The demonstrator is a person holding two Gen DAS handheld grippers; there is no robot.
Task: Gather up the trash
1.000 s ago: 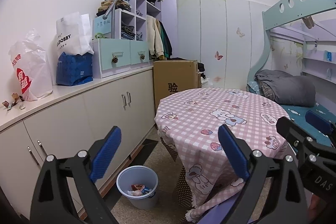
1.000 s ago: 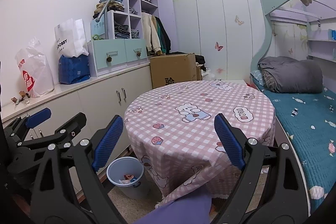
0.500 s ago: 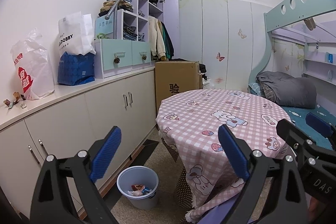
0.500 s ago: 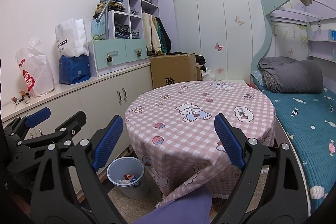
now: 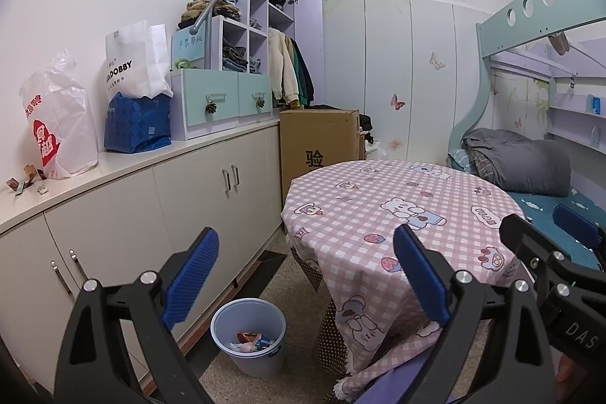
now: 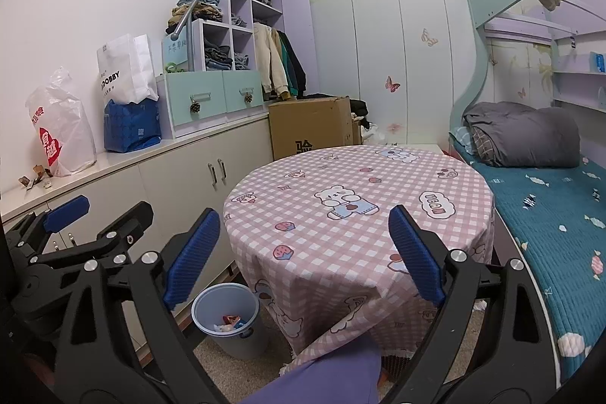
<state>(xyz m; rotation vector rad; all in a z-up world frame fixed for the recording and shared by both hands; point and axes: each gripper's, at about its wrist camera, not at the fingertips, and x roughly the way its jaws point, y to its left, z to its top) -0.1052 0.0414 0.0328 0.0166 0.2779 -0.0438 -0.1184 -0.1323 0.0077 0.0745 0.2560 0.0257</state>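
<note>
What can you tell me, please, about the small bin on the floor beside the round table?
The bin is a small round pail of pale blue-grey, plastic by its look, standing upright and lidless on the speckled floor. It sits between the cabinet front and the hanging edge of the checked tablecloth, which it does not seem to touch. Inside lie a few crumpled wrappers, red, white and blue, low down. Neither gripper is near it.

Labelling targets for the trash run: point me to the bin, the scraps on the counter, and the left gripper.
trash bin (image 5: 227,318): left wrist view, left rim.
wrapper scraps (image 5: 23,180): left wrist view, the brown pieces at the counter's near end.
left gripper (image 5: 305,277): left wrist view, midway between the blue pads.
</note>
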